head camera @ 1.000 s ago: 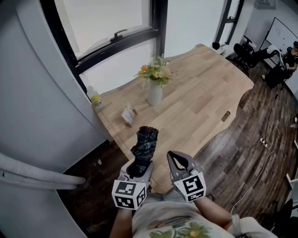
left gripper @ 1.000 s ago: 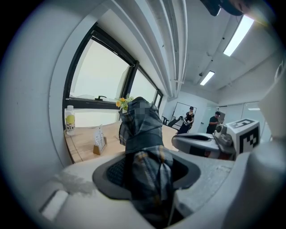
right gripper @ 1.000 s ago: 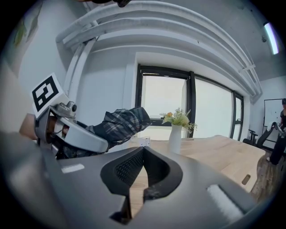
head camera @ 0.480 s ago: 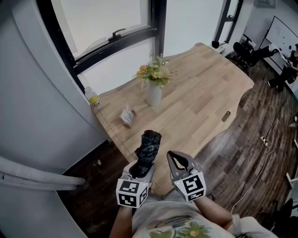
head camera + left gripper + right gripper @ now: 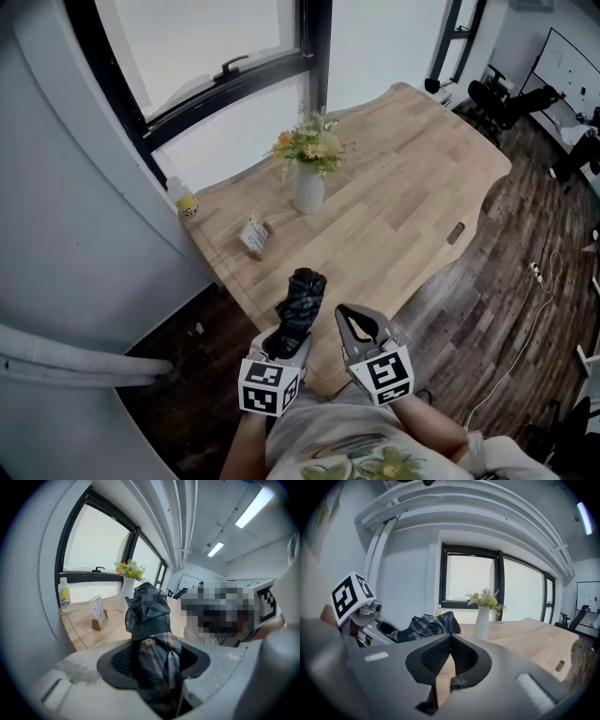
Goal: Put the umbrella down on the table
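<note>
Lowering is looking like the step in hand: the left hand-held gripper (image 5: 283, 339) is clamping the folded plaid umbrella (image 5: 300, 298) by its near end. The rest of the bundle is sticking forward and slightly upward out of the jaws, above the near edge of the bench (image 5: 412, 178). Height is hard to judge from the head view, but the umbrella is probably hanging clear of the wood rather than touching it. The right hand-held gripper (image 5: 359, 326) is waiting just beside the left one, its jaws closed together on nothing. Farther along the bench, a small card stand (image 5: 255, 234) and a white vase of flowers (image 5: 310, 187) are standing well apart from the umbrella, leaving bare wood in front of it. The next move is calling for the left hand to bring the bundle down onto that bare stretch and lay it flat. Only then should the jaws part, once the wood is carrying its weight.
</note>
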`<action>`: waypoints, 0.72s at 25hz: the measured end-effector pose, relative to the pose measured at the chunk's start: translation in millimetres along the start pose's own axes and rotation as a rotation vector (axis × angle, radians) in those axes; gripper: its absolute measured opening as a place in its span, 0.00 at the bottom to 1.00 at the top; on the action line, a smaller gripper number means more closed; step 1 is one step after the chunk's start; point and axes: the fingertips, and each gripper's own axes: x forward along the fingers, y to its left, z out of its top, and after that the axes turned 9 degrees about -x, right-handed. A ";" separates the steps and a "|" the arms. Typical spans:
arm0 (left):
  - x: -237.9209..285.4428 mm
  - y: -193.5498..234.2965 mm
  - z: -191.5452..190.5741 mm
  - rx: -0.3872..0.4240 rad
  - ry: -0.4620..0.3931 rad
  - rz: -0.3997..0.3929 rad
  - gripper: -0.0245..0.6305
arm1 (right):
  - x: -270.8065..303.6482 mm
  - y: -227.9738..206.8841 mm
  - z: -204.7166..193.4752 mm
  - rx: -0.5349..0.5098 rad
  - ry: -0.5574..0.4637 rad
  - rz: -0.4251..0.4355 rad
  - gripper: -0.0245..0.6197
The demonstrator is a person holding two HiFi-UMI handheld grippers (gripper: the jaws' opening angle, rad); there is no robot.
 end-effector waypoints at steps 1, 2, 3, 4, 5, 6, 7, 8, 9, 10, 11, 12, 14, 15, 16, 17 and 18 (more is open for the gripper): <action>1.3 0.3 -1.3 0.001 0.006 0.000 0.36 | 0.2 -0.6 -0.4 0.001 0.002 -0.001 0.04; 2.6 0.6 -2.7 0.002 0.013 0.000 0.36 | 0.4 -1.2 -0.9 0.002 0.003 -0.001 0.04; 3.9 0.9 -4.2 0.002 0.019 0.000 0.36 | 0.7 -1.8 -1.5 0.003 0.005 -0.002 0.04; 5.2 1.3 -5.6 0.003 0.025 0.000 0.36 | 1.2 -2.1 -2.0 0.003 0.007 -0.001 0.04; 6.6 2.1 -6.9 0.003 0.031 0.000 0.36 | 1.9 -2.3 -2.5 0.003 0.009 0.000 0.04; 7.9 2.9 -8.3 0.004 0.036 0.000 0.36 | 2.5 -2.2 -3.0 0.003 0.011 0.001 0.04; 9.3 3.9 -9.8 0.004 0.040 0.000 0.36 | 2.9 -1.9 -3.6 0.003 0.012 0.002 0.04; 10.7 4.6 -11.4 0.003 0.045 0.001 0.36 | 3.0 -1.7 -4.2 0.003 0.013 0.003 0.04; 12.1 5.2 -13.2 0.002 0.049 0.001 0.36 | 2.9 -1.6 -4.8 0.004 0.014 0.003 0.04; 13.5 5.7 -14.9 0.001 0.053 0.002 0.36 | 2.7 -1.8 -5.4 0.004 0.014 0.002 0.04; 14.8 6.1 -16.4 0.001 0.058 0.002 0.36 | 2.6 -2.0 -5.9 0.005 0.015 0.002 0.04; 16.1 6.5 -17.7 0.000 0.062 0.001 0.36 | 2.6 -2.3 -6.6 0.006 0.015 0.001 0.04; 18.6 7.1 -20.2 0.001 0.069 0.000 0.36 | 2.7 -2.8 -8.3 0.007 0.018 0.000 0.04; 19.8 7.1 -21.3 0.001 0.072 -0.001 0.36 | 2.6 -3.0 -9.2 0.008 0.020 -0.001 0.04; 20.8 7.0 -22.4 0.001 0.074 -0.001 0.36 | 2.3 -3.1 -10.0 0.008 0.021 -0.001 0.04; 21.7 6.9 -23.6 0.001 0.077 -0.002 0.36 | 1.8 -3.0 -10.7 0.009 0.022 -0.001 0.04; 22.5 6.8 -24.7 0.001 0.079 -0.003 0.36 | 1.3 -3.0 -11.4 0.010 0.023 -0.001 0.04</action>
